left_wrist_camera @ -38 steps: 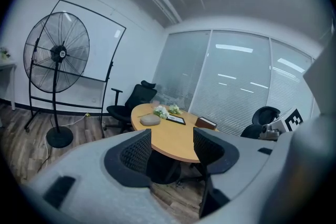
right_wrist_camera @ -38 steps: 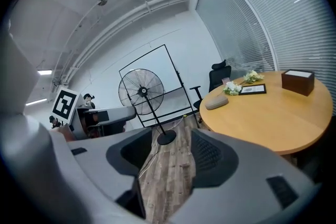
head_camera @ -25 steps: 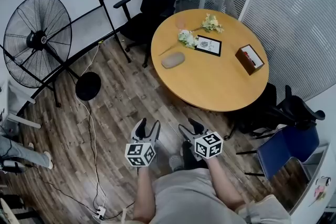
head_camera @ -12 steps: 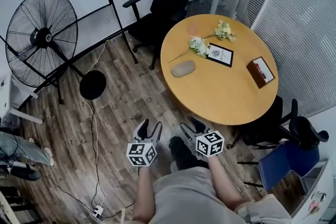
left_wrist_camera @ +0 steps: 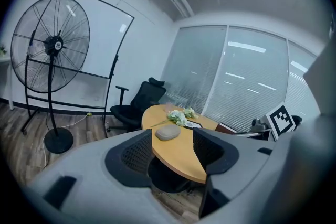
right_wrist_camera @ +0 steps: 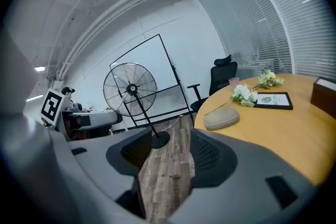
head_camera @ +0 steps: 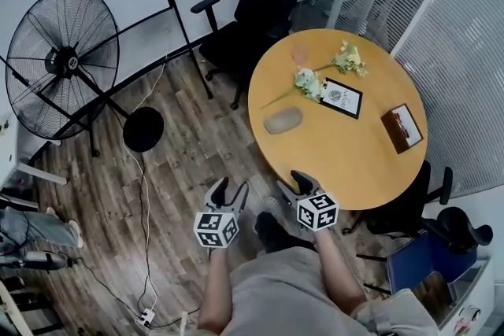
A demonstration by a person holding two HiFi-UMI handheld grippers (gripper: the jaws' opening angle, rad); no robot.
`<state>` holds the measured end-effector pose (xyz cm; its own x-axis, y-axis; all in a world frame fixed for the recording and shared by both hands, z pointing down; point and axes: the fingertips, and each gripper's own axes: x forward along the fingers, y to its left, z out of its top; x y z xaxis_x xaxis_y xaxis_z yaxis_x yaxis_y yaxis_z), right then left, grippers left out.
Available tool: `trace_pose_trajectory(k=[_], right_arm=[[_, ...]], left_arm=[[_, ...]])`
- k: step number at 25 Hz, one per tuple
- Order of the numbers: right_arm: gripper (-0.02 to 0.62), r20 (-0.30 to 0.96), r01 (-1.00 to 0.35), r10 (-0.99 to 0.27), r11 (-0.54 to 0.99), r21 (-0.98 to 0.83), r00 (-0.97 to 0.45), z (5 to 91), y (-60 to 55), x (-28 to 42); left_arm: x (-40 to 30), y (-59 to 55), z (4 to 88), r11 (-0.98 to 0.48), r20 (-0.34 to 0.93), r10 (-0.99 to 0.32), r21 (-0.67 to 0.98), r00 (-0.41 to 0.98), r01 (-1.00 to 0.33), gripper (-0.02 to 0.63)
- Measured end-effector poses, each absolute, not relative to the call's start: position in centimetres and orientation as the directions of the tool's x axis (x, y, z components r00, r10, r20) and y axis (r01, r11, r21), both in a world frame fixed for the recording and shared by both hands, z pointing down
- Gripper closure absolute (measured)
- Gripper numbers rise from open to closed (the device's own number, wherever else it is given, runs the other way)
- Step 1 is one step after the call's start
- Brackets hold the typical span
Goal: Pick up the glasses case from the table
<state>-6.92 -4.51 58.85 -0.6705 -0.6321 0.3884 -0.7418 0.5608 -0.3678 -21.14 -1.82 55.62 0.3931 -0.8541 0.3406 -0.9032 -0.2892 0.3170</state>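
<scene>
The grey oval glasses case (head_camera: 283, 120) lies near the left edge of the round wooden table (head_camera: 331, 161); it also shows as the glasses case (left_wrist_camera: 168, 132) in the left gripper view and the glasses case (right_wrist_camera: 221, 118) in the right gripper view. My left gripper (head_camera: 228, 193) is open over the wooden floor, well short of the table, with nothing between its jaws. My right gripper (head_camera: 297, 183) is open too, empty, close to the table's near edge. The case sits ahead of both.
On the table lie white flowers (head_camera: 309, 82), a black-framed card (head_camera: 342, 97), a brown box (head_camera: 402, 127) and a pink cup (head_camera: 299, 53). A black office chair (head_camera: 260, 8) stands behind the table. A big standing fan (head_camera: 63, 63) and a whiteboard stand are at left. Cables run across the floor.
Both grippers have moved forward toward the table together with the person; the table and case now lie nearer and lower in the head view. The jaws stay as they were.
</scene>
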Motion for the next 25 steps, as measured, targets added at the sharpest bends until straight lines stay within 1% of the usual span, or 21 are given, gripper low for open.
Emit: trace_pose_trajectory(k=[5, 10, 16, 25], right_arm=[[0.38, 0.362, -0.751, -0.667, 0.497, -0.436, -0.651, 58.7, -9.3, -6.3], [0.38, 0.376, -0.76, -0.67, 0.48, -0.439, -0.64, 59.5, -13.4, -6.2], [0.38, 0.372, -0.758, -0.69, 0.406, -0.511, -0.621, 60.8, -18.7, -5.5], [0.38, 0.373, -0.762, -0.703, 0.376, -0.527, -0.605, 62.2, -25.2, -5.3]], left_arm=[[-20.9, -5.8, 55.3, -0.314, 0.347, -0.842, 0.308, 0.413, -0.898, 0.373], [-20.8, -10.3, 55.3, -0.324, 0.354, -0.835, 0.303, 0.421, -0.896, 0.373], [-20.1, -15.7, 55.4, -0.353, 0.353, -0.824, 0.291, 0.442, -0.89, 0.373], [-19.4, -22.5, 56.7, -0.387, 0.369, -0.801, 0.281, 0.472, -0.878, 0.373]])
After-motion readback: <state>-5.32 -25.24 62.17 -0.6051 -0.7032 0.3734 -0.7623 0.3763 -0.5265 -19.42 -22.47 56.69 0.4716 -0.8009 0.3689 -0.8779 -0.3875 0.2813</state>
